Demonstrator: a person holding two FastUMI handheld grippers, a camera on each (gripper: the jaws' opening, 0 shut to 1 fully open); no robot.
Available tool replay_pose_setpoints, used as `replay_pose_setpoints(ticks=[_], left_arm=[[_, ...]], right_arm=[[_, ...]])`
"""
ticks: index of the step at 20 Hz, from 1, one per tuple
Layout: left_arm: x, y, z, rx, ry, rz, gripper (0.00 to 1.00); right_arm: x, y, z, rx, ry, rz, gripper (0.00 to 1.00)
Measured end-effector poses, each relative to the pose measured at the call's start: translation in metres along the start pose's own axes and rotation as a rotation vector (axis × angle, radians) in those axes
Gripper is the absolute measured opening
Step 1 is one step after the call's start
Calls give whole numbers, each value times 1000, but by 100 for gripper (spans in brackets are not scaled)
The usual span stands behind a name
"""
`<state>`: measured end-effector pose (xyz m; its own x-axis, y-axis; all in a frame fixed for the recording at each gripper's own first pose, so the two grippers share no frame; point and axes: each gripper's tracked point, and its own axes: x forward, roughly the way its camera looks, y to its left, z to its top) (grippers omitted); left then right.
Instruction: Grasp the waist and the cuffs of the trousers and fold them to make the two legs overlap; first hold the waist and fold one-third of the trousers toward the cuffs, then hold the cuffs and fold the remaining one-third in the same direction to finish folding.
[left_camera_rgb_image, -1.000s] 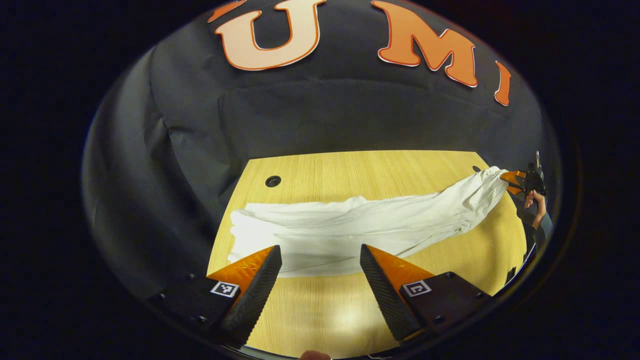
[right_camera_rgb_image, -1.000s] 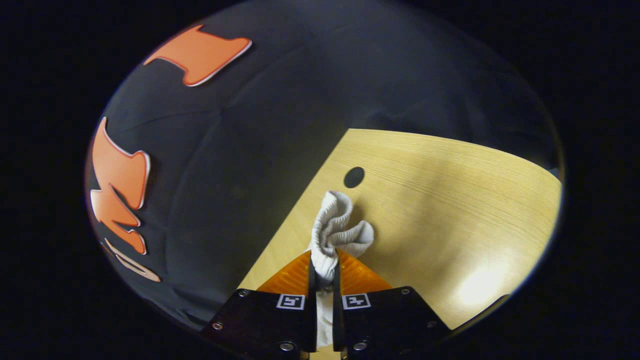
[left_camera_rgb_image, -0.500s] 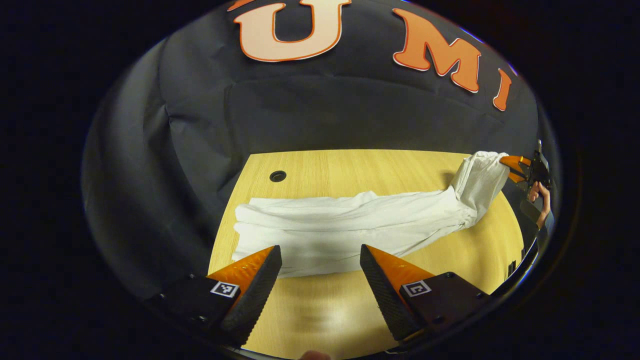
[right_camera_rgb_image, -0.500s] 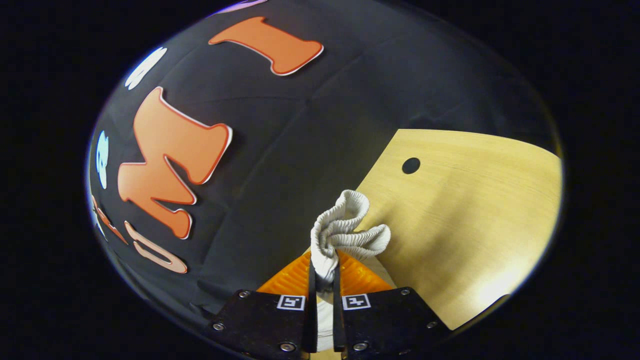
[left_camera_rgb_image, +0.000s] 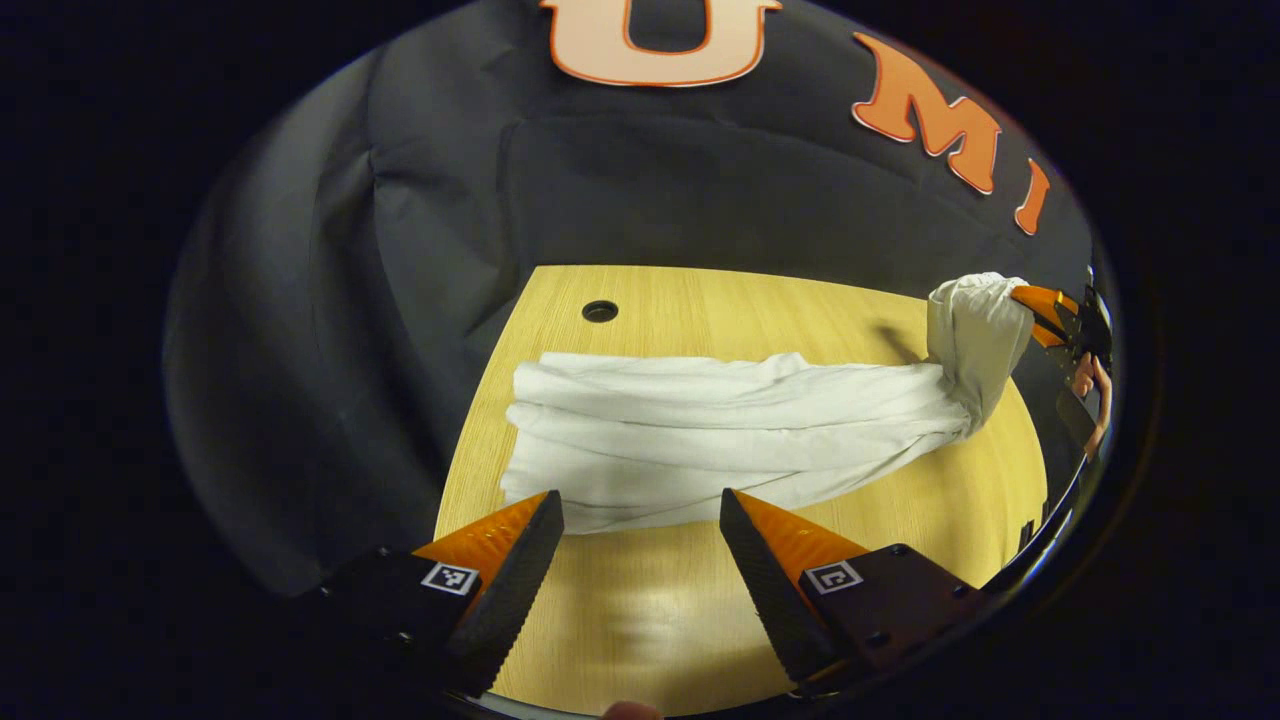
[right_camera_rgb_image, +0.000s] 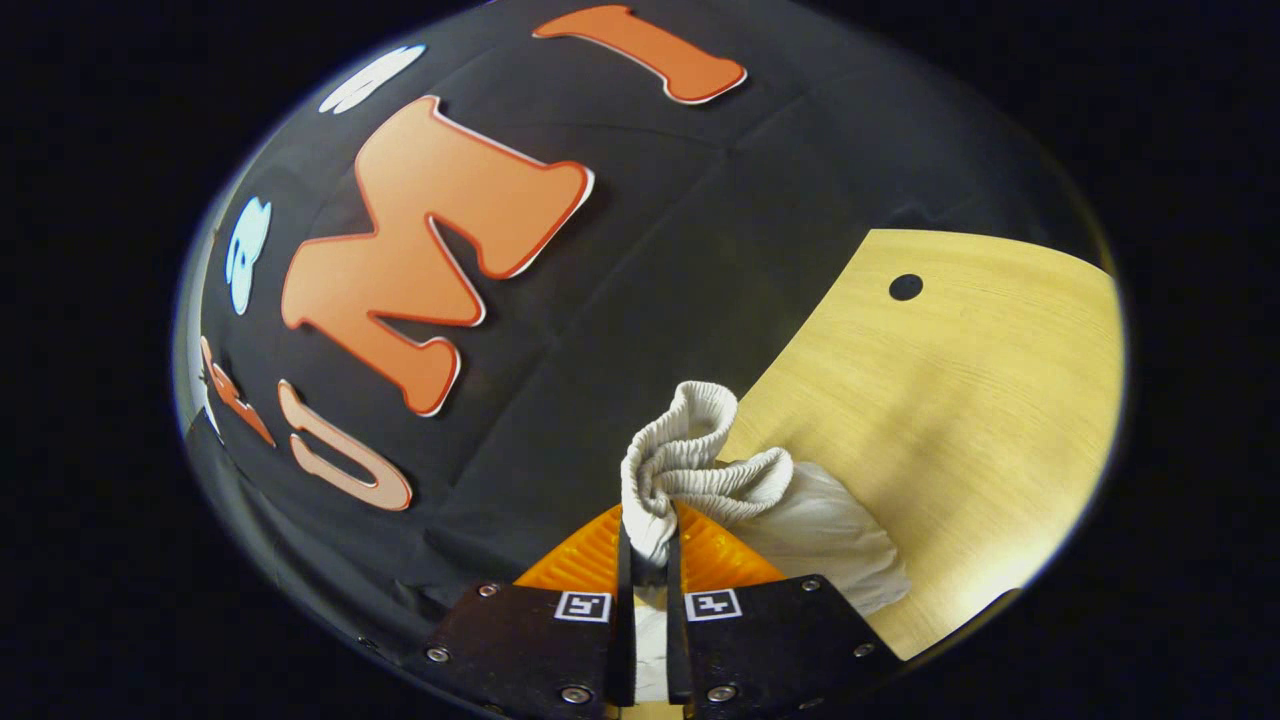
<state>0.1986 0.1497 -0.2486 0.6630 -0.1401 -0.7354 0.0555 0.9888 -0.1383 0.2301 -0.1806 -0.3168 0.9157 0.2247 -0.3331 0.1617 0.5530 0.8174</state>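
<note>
The right tool (right_camera_rgb_image: 645, 545) is clenching the ribbed waist (right_camera_rgb_image: 690, 460) of the white trousers (left_camera_rgb_image: 720, 440), which are lying across the counter (left_camera_rgb_image: 900, 520); the left tool (left_camera_rgb_image: 640, 545) is hovering released nearby.

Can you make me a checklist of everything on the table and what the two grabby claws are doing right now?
Surface: wooden table with a round hole near its far edge.
Job's things: white trousers lie stretched across the table; the ribbed end is lifted off the wood.
Clutter: nothing seen.
Grippers: left gripper is open, just in front of the trousers' near edge, holding nothing. Right gripper is shut on the ribbed end; in the left gripper view it is at the far right, with a hand behind it.
Cables: nothing seen.
Surroundings: black cloth wall behind the table.
</note>
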Motion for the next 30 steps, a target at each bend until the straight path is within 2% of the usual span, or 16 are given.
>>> replay_pose_setpoints(ticks=[5, 7, 8, 10, 13, 15, 16, 20, 21, 22, 26, 28, 30], left_arm=[[16, 23, -17, -42, 31, 2, 100], [22, 32, -22, -59, 39, -4, 100], [25, 35, -24, -68, 43, -5, 100], [31, 43, -30, -93, 51, -14, 100], [39, 53, -43, -144, 75, -33, 100], [41, 54, -48, -179, 93, -49, 99], [42, 54, -51, -195, 100, -56, 100], [43, 53, -55, -276, 124, -89, 100], [43, 52, -57, -304, 132, -101, 97], [44, 52, -59, -338, 141, -112, 100], [55, 59, -70, -501, 168, -132, 97], [59, 62, -71, -631, 162, -177, 100], [67, 71, -74, -745, 162, -199, 99]], right_arm=[[0, -2, -5, -65, 123, -42, 14], [-3, -3, -8, -91, 179, -38, 22], [-4, -6, -5, -101, 201, -39, 31], [-13, -12, 7, -104, 245, -48, 39], [-25, -5, 22, -119, 264, -25, 41], [-35, 2, 38, -117, 274, 7, 51], [-28, -1, 27, -118, 271, 18, 56], [-40, 9, 33, -137, 249, 28, 66], [-41, 10, 37, -144, 238, 29, 68], [-44, 9, 42, -153, 224, 24, 74], [-57, 1, 61, -170, 182, 0, 92], [-62, -3, 69, -172, 164, -12, 96], [-68, -9, 75, -173, 150, -27, 96]])
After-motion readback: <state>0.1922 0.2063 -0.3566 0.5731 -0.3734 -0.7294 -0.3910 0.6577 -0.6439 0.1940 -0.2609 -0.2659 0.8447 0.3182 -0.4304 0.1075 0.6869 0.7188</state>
